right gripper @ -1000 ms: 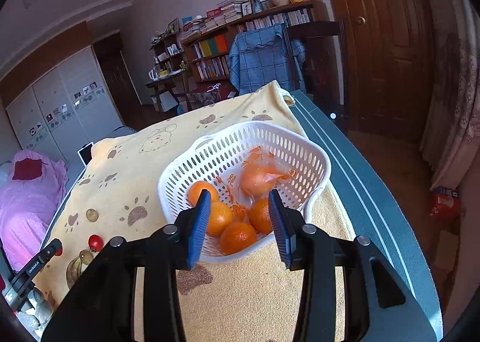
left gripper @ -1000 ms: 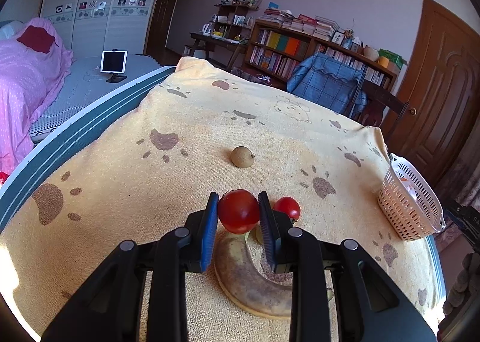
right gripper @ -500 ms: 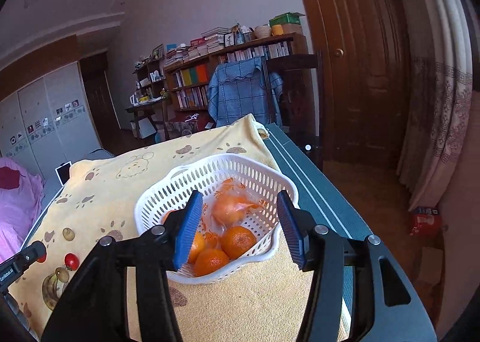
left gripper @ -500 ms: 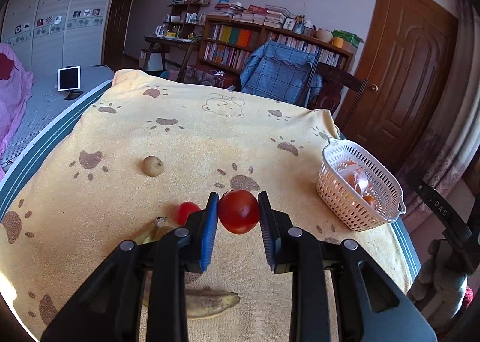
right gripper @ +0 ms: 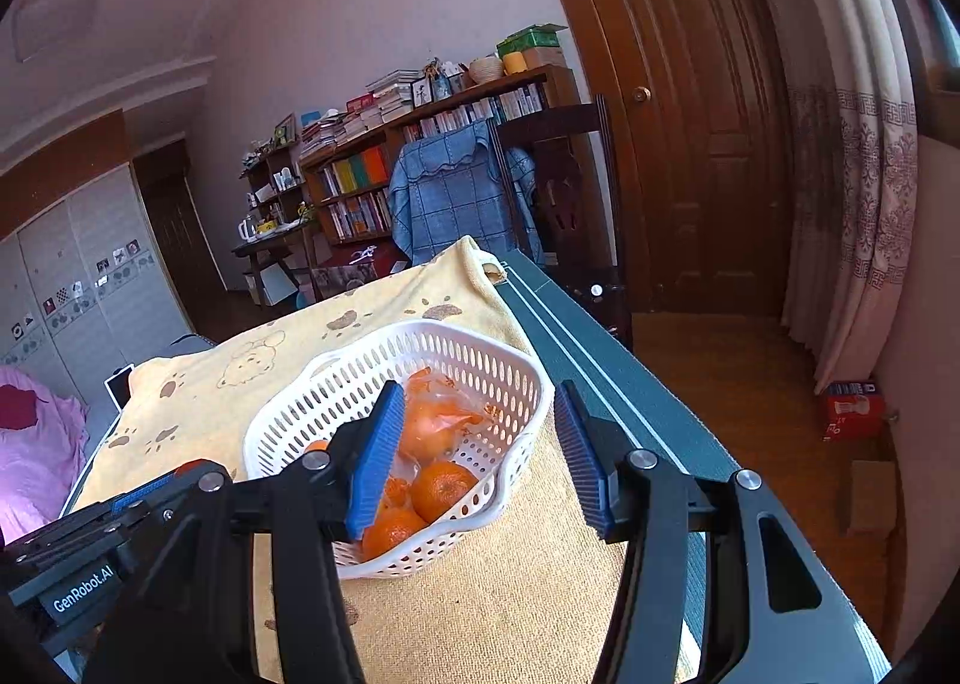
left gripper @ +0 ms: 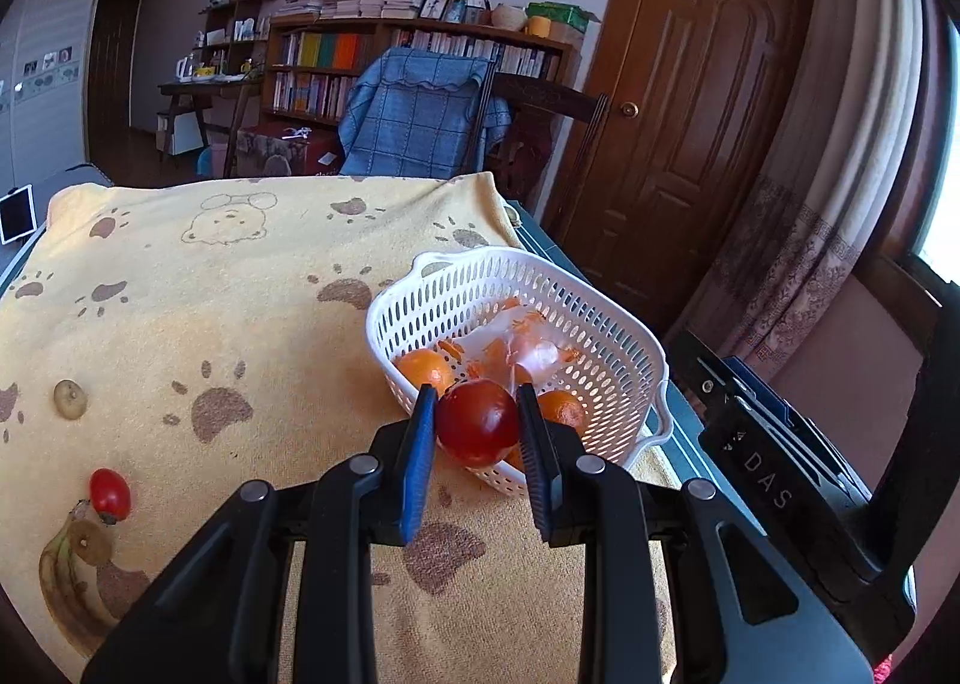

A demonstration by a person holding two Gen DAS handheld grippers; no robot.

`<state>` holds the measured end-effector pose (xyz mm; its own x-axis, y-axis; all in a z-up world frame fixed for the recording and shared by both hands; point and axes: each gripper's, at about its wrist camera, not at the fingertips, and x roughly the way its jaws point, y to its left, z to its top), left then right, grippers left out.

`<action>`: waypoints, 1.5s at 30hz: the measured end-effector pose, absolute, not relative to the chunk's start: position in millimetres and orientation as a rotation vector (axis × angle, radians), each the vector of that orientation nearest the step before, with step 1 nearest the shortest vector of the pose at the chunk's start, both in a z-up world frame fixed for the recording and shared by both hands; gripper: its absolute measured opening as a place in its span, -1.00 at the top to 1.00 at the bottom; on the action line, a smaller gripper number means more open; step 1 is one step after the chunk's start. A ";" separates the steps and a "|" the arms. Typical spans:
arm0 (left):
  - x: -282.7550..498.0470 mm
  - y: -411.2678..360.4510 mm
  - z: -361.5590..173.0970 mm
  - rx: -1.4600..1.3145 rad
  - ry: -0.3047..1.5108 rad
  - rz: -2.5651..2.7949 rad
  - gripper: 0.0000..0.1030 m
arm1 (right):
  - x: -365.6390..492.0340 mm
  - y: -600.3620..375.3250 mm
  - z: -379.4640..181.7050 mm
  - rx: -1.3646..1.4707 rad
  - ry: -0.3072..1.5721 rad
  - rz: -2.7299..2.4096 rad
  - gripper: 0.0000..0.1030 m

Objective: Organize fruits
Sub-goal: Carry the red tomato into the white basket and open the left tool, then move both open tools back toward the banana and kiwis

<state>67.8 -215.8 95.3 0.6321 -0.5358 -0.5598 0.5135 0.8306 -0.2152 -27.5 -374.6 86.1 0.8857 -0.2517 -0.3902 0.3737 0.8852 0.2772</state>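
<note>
My left gripper (left gripper: 477, 432) is shut on a red tomato (left gripper: 478, 430) and holds it above the near rim of a white basket (left gripper: 606, 324). The basket holds several oranges (left gripper: 425, 369) and a clear bag with peel. A small red tomato (left gripper: 110, 494), a banana (left gripper: 66, 582) and a small brown fruit (left gripper: 70, 398) lie on the yellow cloth at the left. My right gripper (right gripper: 480, 459) is open and empty, just in front of the same basket (right gripper: 516, 366) with its oranges (right gripper: 442, 489). The left gripper (right gripper: 150, 498) shows at the lower left of the right wrist view.
The yellow paw-print cloth (left gripper: 240, 276) covers a table with a teal edge (right gripper: 600, 360) at the right. A chair with a blue blanket (left gripper: 420, 120) stands behind the table. A bookshelf and a brown door (left gripper: 702, 114) are further back.
My left gripper has carried the red tomato right, from over the banana to the basket's rim. My right gripper has opened wider and drawn back a little from the basket.
</note>
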 end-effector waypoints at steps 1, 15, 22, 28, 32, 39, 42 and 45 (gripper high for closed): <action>69.6 -221.6 94.4 -0.030 0.656 -0.604 0.48 | -27.5 -375.2 84.7 0.359 0.356 -0.340 -0.04; 74.0 -221.6 90.4 -0.044 0.646 -0.593 -0.03 | -39.5 -383.1 85.2 0.417 0.312 -0.403 -0.15; 64.7 -187.9 91.7 -0.039 0.626 -0.521 -0.08 | -38.2 -368.5 87.8 0.361 0.311 -0.354 -0.17; 56.6 -151.0 90.0 -0.045 0.628 -0.435 -0.08 | -38.1 -353.2 90.8 0.302 0.303 -0.316 -0.17; 45.8 -125.3 87.7 -0.025 0.620 -0.363 -0.10 | -38.3 -342.9 94.2 0.277 0.302 -0.272 -0.18; 32.8 -83.4 83.1 -0.045 0.626 -0.263 -0.10 | -39.5 -303.5 101.4 0.164 0.304 -0.124 -0.36; 30.2 -68.8 80.9 -0.061 0.629 -0.225 -0.21 | -40.0 -289.0 101.2 0.133 0.317 -0.059 -0.38; 27.4 -60.6 78.5 -0.051 0.630 -0.189 -0.21 | -36.7 -275.5 98.6 0.102 0.343 -0.004 -0.38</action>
<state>27.4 -60.6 78.5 0.7917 -0.1906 -0.5804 0.1597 0.9816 -0.1046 -36.7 -275.5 98.6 0.9417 0.0130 -0.3361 0.0218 0.9948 0.0995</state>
